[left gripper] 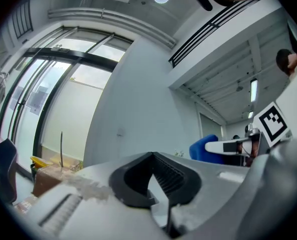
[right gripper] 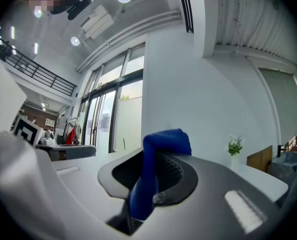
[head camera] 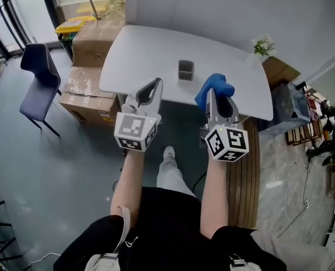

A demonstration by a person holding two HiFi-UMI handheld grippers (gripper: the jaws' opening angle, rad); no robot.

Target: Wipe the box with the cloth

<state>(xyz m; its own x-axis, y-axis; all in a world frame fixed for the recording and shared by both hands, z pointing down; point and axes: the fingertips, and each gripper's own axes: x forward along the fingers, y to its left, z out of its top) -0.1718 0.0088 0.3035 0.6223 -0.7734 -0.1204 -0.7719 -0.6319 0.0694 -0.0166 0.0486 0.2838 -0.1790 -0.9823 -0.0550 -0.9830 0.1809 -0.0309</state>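
A small dark grey open box [head camera: 185, 70] stands on the white table [head camera: 139, 55], near its middle. My right gripper [head camera: 214, 96] is shut on a blue cloth [head camera: 214, 87], held at the table's near edge, right of and nearer than the box. In the right gripper view the blue cloth [right gripper: 153, 169] hangs pinched between the jaws and bulges above them. My left gripper [head camera: 152, 89] is shut with nothing in it, hovering at the near edge left of the box. The left gripper view shows its closed black pads [left gripper: 163, 176] and the blue cloth [left gripper: 204, 148] off to the right.
Cardboard boxes [head camera: 88, 89] are stacked on the floor left of the table, with a yellow bin [head camera: 71, 27] behind them. A dark blue chair [head camera: 39, 78] stands further left. A small potted plant [head camera: 262, 47] sits at the table's far right corner. Clutter lies on the floor at right.
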